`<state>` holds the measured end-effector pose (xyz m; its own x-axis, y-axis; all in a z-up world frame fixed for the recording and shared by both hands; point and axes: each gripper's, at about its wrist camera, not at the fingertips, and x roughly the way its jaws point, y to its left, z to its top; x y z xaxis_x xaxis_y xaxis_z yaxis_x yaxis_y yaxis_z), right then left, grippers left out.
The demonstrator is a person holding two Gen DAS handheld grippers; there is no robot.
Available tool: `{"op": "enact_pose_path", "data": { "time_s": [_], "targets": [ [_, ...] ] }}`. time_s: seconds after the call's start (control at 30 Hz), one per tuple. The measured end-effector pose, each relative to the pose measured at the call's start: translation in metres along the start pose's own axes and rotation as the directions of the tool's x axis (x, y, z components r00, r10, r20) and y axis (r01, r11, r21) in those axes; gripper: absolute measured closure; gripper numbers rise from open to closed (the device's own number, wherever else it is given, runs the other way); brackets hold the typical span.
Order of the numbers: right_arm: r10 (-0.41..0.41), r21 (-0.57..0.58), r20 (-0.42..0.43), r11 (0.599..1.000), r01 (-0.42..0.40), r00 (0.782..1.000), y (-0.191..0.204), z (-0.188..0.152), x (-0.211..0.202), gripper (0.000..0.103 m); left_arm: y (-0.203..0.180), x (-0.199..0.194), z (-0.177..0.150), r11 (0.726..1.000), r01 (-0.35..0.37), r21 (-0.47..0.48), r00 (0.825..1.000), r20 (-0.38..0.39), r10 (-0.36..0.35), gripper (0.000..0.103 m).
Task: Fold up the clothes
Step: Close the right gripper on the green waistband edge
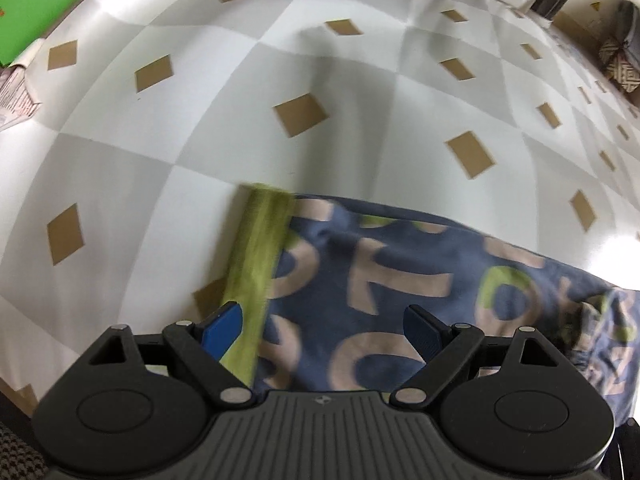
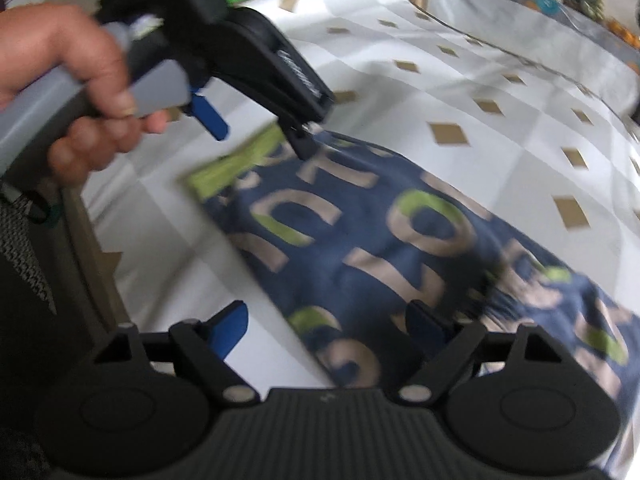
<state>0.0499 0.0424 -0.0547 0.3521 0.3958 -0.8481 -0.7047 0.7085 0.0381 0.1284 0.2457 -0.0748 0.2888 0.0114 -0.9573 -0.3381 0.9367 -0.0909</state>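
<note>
1. In the left wrist view, we saw the left tongs (image 1: 322, 330) standing apart with nothing clamped, poised above the garment (image 1: 400, 280).
2. The garment, navy with tan and lime letters and a lime band (image 1: 256, 264) along its left edge, lay flat on the checked cloth (image 1: 200, 100) over the counter.
3. A green thing (image 1: 28, 8) sat at the far left corner.
4. In the right wrist view, we saw the right tongs (image 2: 328, 330) apart too, gripping nothing, over the garment's (image 2: 380, 248) near edge.
5. A hand (image 2: 68, 84) held the left tongs (image 2: 260, 136) above the garment's lime band (image 2: 232, 164); whether they touched it, blur hid.
6. Clutter lined the far edge, too blurred to name.
</note>
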Motion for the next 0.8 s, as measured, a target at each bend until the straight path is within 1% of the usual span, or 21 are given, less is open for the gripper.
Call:
{"op": "enact_pose_path", "data": {
  "time_s": [0.03, 0.13, 0.17, 0.23, 0.3, 0.37, 0.47, 0.6, 0.67, 0.8],
  "targets": [
    [0.004, -0.024, 0.005, 1.0, -0.004, 1.0, 0.005, 0.001, 0.002, 0.023, 0.004, 0.002, 0.002, 1.0, -0.003, 0.006, 1.0, -0.007, 0.003, 0.016],
    [0.012, -0.078, 0.001, 0.997, -0.012, 1.0, 0.017, 0.003, 0.009, 0.027, 0.017, 0.006, 0.008, 1.0, -0.008, 0.016, 1.0, -0.01, 0.009, 0.016],
    [0.019, -0.088, -0.001, 0.996, -0.019, 1.0, 0.021, 0.004, 0.011, 0.027, 0.022, 0.007, 0.01, 1.0, -0.003, 0.009, 1.0, -0.011, 0.003, 0.015],
    [0.026, -0.1, 0.004, 0.995, -0.026, 1.0, 0.027, 0.006, 0.016, 0.032, 0.032, 0.012, 0.014, 1.0, 0.019, -0.022, 0.999, -0.029, -0.019, 0.015],
    [0.029, -0.095, 0.016, 0.995, -0.027, 0.999, 0.033, 0.012, 0.021, 0.034, 0.038, 0.014, 0.017, 0.999, 0.039, -0.035, 0.998, -0.043, -0.04, 0.015],
    [0.04, -0.085, 0.023, 0.996, -0.038, 0.999, 0.039, 0.018, 0.028, 0.034, 0.042, 0.013, 0.019, 0.998, 0.051, -0.028, 0.998, -0.039, -0.052, 0.015],
    [0.058, -0.082, 0.028, 0.995, -0.056, 0.998, 0.049, 0.028, 0.038, 0.037, 0.045, 0.01, 0.02, 0.998, 0.059, 0.031, 0.998, -0.038, -0.058, 0.015],
    [0.07, -0.117, 0.041, 0.991, -0.065, 0.997, 0.066, 0.042, 0.052, 0.037, 0.05, 0.016, 0.019, 0.996, 0.065, 0.054, 0.995, -0.075, -0.061, 0.015],
    [0.076, -0.117, 0.043, 0.991, -0.071, 0.996, 0.071, 0.048, 0.06, 0.037, 0.053, 0.019, 0.02, 0.995, 0.081, 0.05, 0.993, -0.088, -0.077, 0.015],
    [0.086, -0.121, 0.049, 0.989, -0.08, 0.995, 0.078, 0.056, 0.073, 0.037, 0.061, 0.02, 0.025, 0.992, 0.128, 0.006, 0.988, -0.087, -0.127, 0.015]
  ]
}}
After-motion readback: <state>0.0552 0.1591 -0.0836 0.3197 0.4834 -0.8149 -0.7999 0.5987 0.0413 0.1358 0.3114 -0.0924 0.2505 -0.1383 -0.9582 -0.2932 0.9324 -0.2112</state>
